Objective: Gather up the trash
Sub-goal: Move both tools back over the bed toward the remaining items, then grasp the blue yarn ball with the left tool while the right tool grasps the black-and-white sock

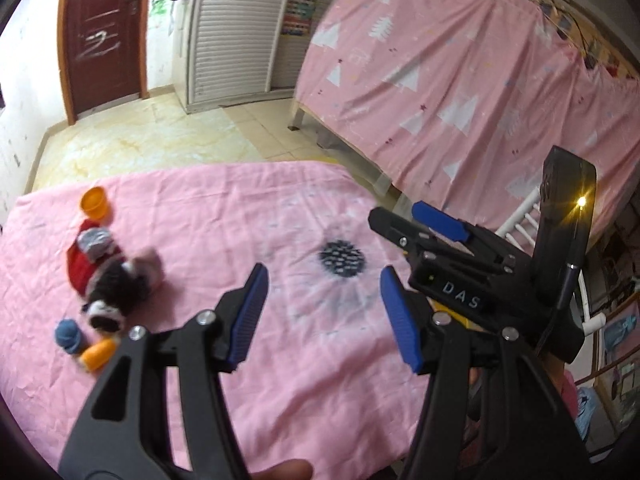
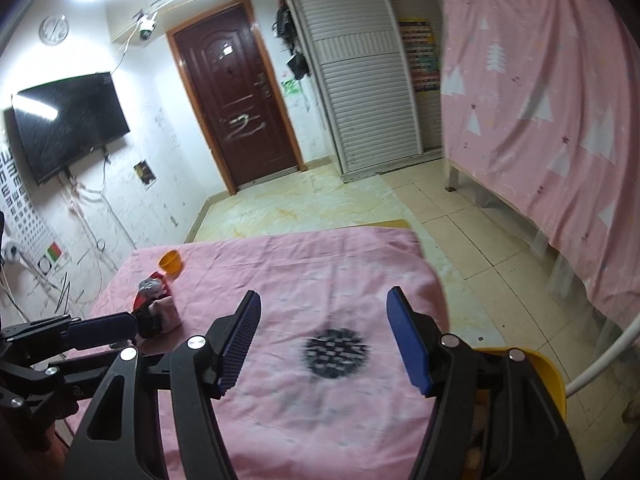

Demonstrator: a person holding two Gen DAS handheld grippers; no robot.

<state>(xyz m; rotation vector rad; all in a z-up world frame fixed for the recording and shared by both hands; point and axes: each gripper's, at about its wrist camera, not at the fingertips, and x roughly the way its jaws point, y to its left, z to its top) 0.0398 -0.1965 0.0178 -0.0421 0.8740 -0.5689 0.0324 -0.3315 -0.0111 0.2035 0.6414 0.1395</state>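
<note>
Trash lies clustered at nine o'clock on the pink cloth point(image 1: 304, 360): a soft heap of crumpled fabric scraps point(image 1: 108, 268), red, grey, black and pale pink, with an orange plastic cup point(image 1: 95, 200) tipped on its side just beyond it, and a blue rounded piece point(image 1: 68, 334) beside an orange cone-shaped piece point(image 1: 98, 354) just nearer. The cloth is wrinkled cotton with a dark spiky round print point(image 1: 342, 260) at twelve o'clock. Left gripper point(image 1: 324, 316) hangs over the cloth, ribbed blue pads apart, grasping nothing. Right gripper point(image 2: 324, 344) likewise stands released and empty at three o'clock. A yellow curved rim point(image 2: 548, 376) shows at its four o'clock.
</note>
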